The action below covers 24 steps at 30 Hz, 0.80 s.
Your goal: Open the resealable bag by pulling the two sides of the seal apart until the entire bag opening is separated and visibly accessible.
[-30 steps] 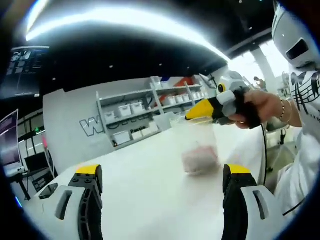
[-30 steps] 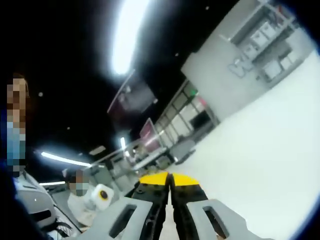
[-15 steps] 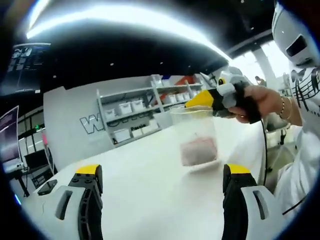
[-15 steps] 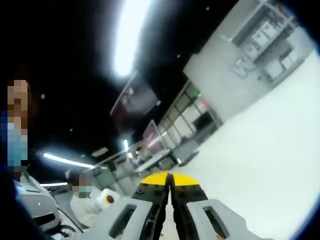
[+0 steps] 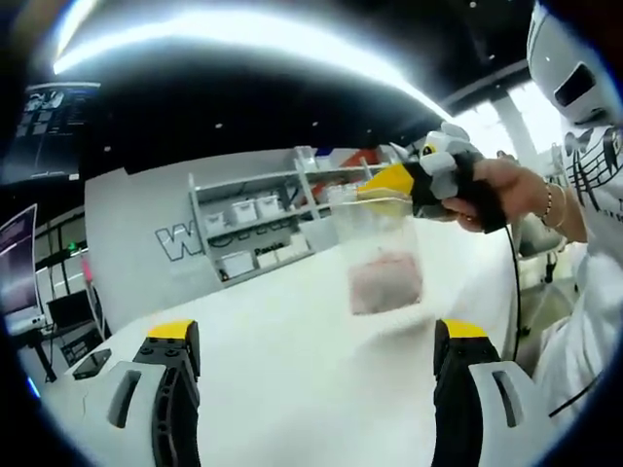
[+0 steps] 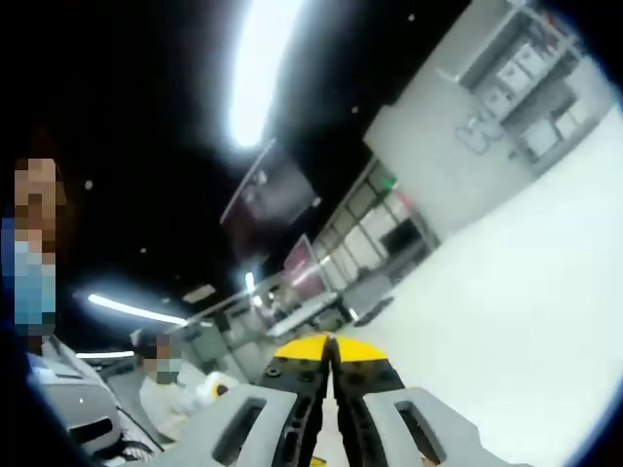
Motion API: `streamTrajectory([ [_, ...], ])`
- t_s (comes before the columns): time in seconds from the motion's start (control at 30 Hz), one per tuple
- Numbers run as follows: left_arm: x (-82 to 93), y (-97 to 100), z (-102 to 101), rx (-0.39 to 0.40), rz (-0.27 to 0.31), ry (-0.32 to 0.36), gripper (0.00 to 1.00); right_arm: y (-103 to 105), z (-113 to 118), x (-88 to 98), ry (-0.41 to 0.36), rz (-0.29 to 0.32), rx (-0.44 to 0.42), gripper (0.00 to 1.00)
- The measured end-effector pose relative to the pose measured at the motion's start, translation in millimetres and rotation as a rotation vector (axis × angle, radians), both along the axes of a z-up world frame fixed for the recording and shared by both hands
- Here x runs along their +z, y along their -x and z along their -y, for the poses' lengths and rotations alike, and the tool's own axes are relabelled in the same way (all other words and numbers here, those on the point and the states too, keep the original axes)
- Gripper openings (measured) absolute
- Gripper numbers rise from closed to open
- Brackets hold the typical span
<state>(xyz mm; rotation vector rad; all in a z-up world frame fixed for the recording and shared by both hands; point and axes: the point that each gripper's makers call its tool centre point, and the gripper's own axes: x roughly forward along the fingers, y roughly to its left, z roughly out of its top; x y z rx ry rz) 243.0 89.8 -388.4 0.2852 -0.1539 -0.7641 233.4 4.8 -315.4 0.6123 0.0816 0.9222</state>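
Two yellow-tipped jaws of the left gripper (image 5: 316, 341) rise wide apart from the bottom of the left gripper view, with nothing between them, above a white counter (image 5: 292, 389). Beyond them the resealable bag (image 5: 380, 258), clear with a pinkish mass in its lower part, hangs in the air over the counter, well apart from the left gripper's jaws. Its top edge is pinched by the right gripper (image 5: 389, 182), which enters from the right of the view, held by a person's hand (image 5: 506, 195) with a bracelet at the wrist. Behind stands a grey wall with shelves (image 5: 273, 224) carrying white boxes. In the right gripper view, the right gripper (image 6: 331, 352) has its two yellow tips pressed together; the bag itself cannot be made out between them here. To the right of the jaws spreads the white counter (image 6: 526, 311), and farther off are the grey wall and a dark monitor (image 6: 268, 195) under a bright ceiling light
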Motion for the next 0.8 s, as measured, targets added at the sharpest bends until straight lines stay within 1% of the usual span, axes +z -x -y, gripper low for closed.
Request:
streamTrajectory([
  [0.4, -1.4, -2.0, -5, 0.015, -0.003, -0.008, 0.98, -2, -4, 10.4, 0.014, 0.022, 0.014, 0.0],
  [0.7, -0.9, -3.8, -6, 0.018, -0.003, 0.003, 0.98, -9, -1, 19.7, 0.011, 0.033, 0.015, 0.0],
  [0.8, -1.4, -4.4, -7, 0.019, -0.011, 0.017, 0.98, -12, -1, 23.3, 0.021, 0.042, 0.012, 0.0],
])
